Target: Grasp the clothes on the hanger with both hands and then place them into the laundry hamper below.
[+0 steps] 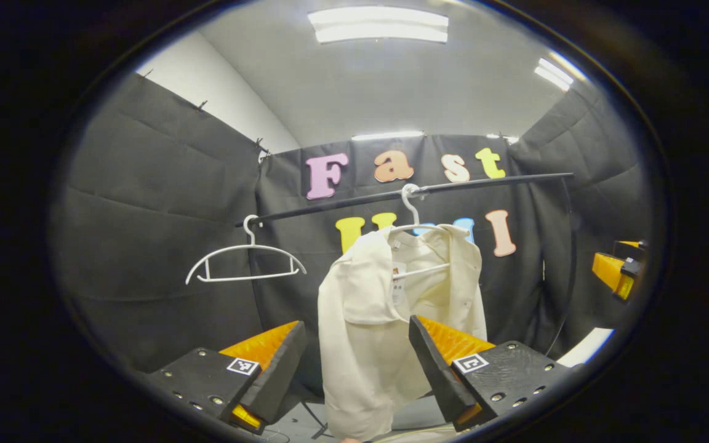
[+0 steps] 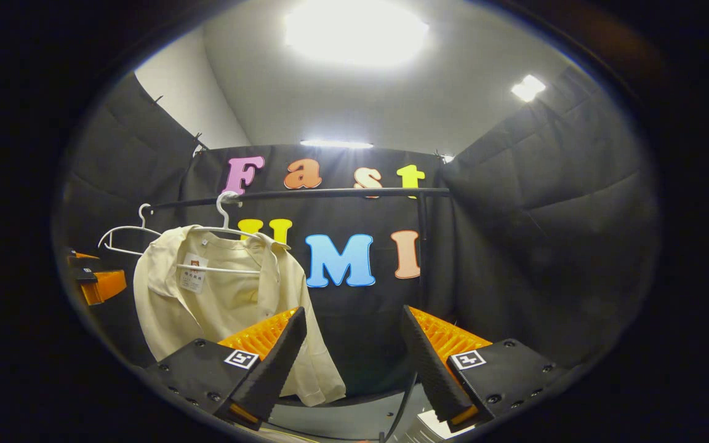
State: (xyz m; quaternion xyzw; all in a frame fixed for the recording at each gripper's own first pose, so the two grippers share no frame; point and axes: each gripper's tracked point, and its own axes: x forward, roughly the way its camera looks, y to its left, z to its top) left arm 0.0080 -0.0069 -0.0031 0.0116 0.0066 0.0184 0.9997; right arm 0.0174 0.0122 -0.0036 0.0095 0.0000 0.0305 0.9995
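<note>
A cream shirt [image 1: 367,320] hangs on a white hanger [image 1: 413,212] from a black rail [image 1: 484,181]. My left gripper [image 1: 356,332] is open, and the shirt shows between its two fingers but farther off, untouched. In the right gripper view the same shirt [image 2: 219,301] hangs at the left on its hanger [image 2: 225,215]. My right gripper [image 2: 352,320] is open to the right of the shirt, its left finger [image 2: 274,363] overlapping the shirt's hem in the picture. Nothing is held between either pair of fingers.
An empty white hanger [image 1: 245,261] hangs on the rail left of the shirt. The right gripper [image 1: 619,271] shows at the far right edge, the left gripper [image 2: 96,280] at the far left edge. A grey surface [image 2: 342,421] lies below.
</note>
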